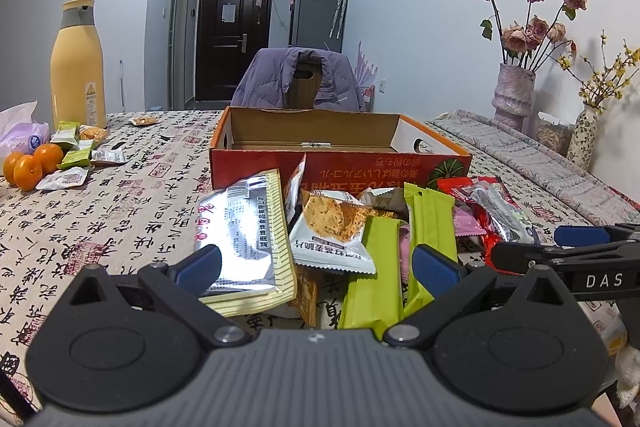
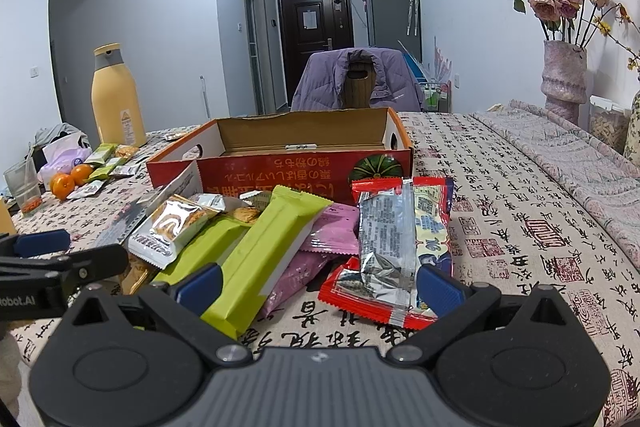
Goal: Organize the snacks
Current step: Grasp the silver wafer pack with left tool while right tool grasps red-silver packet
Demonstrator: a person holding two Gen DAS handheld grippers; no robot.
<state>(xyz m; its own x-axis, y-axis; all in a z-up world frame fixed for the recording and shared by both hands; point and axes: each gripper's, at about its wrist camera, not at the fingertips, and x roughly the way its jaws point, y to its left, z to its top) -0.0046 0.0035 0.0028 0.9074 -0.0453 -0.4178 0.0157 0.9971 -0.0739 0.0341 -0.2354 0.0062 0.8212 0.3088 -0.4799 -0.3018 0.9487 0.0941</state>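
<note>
A pile of snack packets lies in front of an open red cardboard box (image 1: pixel 340 163) (image 2: pixel 280 167). In the left wrist view my left gripper (image 1: pixel 316 267) is open, low over a silver-and-yellow packet (image 1: pixel 244 239), a white cracker packet (image 1: pixel 332 231) and green bars (image 1: pixel 428 223). In the right wrist view my right gripper (image 2: pixel 318 285) is open, low over a green bar (image 2: pixel 264 259), pink packets (image 2: pixel 332 231) and a red-and-silver packet (image 2: pixel 392 243). Neither holds anything. Each gripper shows at the edge of the other's view.
A yellow bottle (image 1: pixel 78 67) (image 2: pixel 116 99), oranges (image 1: pixel 30 165) (image 2: pixel 70 181) and several small packets (image 1: pixel 80 147) lie at the far left. Vases of dried flowers (image 1: pixel 514 95) (image 2: pixel 562 75) stand at the right. A chair with a purple jacket (image 1: pixel 300 79) is behind the box.
</note>
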